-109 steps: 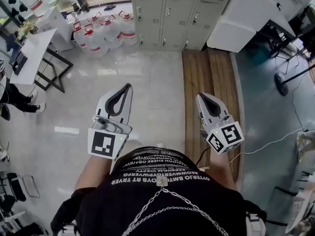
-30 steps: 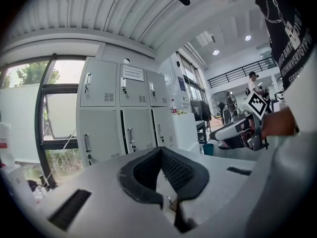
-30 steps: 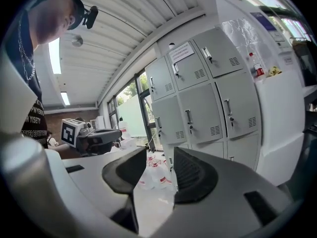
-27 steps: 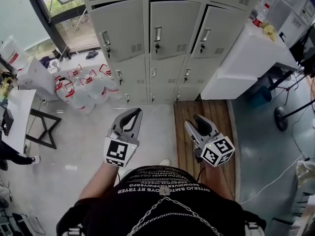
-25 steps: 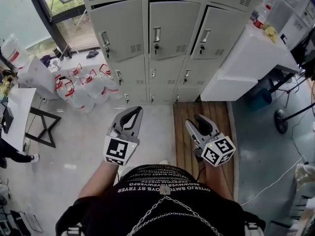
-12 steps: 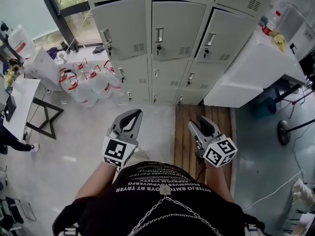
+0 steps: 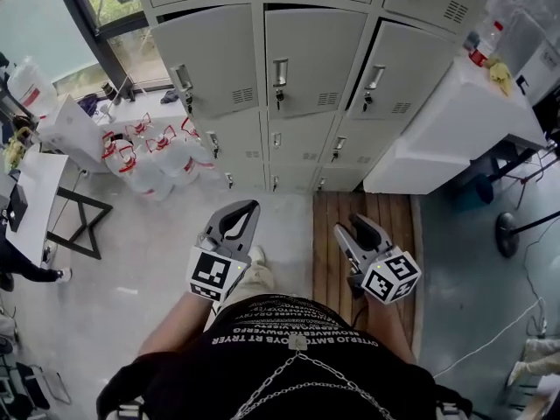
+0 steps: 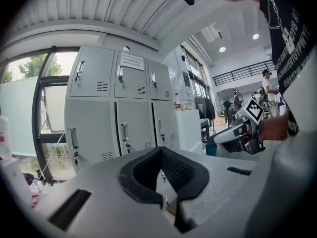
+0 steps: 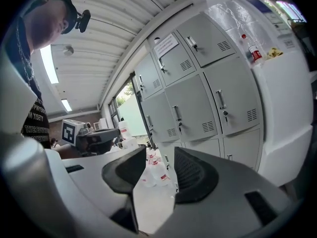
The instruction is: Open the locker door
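Note:
A bank of grey lockers (image 7: 302,59) stands ahead of me with every door shut. Each door has a metal handle (image 7: 280,70) and a key lock under it. My left gripper (image 7: 252,206) is held low over the floor, well short of the lockers, its tips together and nothing in it. My right gripper (image 7: 353,224) hovers over the wooden platform with its jaws apart and empty. The left gripper view shows the lockers (image 8: 131,128) beyond the shut left gripper (image 8: 161,150). In the right gripper view the lockers (image 9: 198,108) rise behind the open right gripper (image 9: 159,152).
Several water jugs (image 7: 149,160) stand on the floor left of the lockers by the window. A white cabinet (image 7: 446,121) with a bottle (image 7: 481,46) on it stands to the right. A wooden platform (image 7: 367,213) lies before the lockers. A table (image 7: 35,191) is at far left.
I have walked closer to the lockers, which now fill more of the top of the head view. Both grippers keep the same pose and jaw state.

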### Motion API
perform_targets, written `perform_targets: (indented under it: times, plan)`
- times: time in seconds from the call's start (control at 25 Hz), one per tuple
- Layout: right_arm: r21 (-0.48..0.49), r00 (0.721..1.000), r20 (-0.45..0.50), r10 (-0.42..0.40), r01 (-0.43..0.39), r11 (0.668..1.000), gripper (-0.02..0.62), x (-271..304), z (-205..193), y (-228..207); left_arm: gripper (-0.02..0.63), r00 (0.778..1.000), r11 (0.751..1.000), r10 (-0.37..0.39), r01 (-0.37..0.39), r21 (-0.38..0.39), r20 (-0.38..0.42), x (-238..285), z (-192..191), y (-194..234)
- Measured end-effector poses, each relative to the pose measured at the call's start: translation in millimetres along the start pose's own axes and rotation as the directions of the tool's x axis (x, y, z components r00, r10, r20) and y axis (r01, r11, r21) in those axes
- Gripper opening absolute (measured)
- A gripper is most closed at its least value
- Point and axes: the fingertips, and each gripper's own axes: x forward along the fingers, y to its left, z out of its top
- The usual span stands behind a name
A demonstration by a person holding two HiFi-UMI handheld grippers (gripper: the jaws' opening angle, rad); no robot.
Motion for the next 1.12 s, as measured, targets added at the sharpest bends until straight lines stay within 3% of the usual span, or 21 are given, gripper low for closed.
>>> perform_targets:
  times: [0.6,1.12]
  plan:
    - [-0.011,0.997,-0.014,-0.072,0.072,0.997,0.167,91.8,41.7,-45.3,0.003,0.998,0.997,-0.067,0.067,-0.033,0.014,89.5,-6.0,89.3]
    - [-0.024,0.999,0.017,-0.048,0.048,0.999,0.169,207.8,92.4,-66.4,0.003,0.998,0.998,-0.068,0.068,-0.014,0.000,135.4,-4.2,187.5]
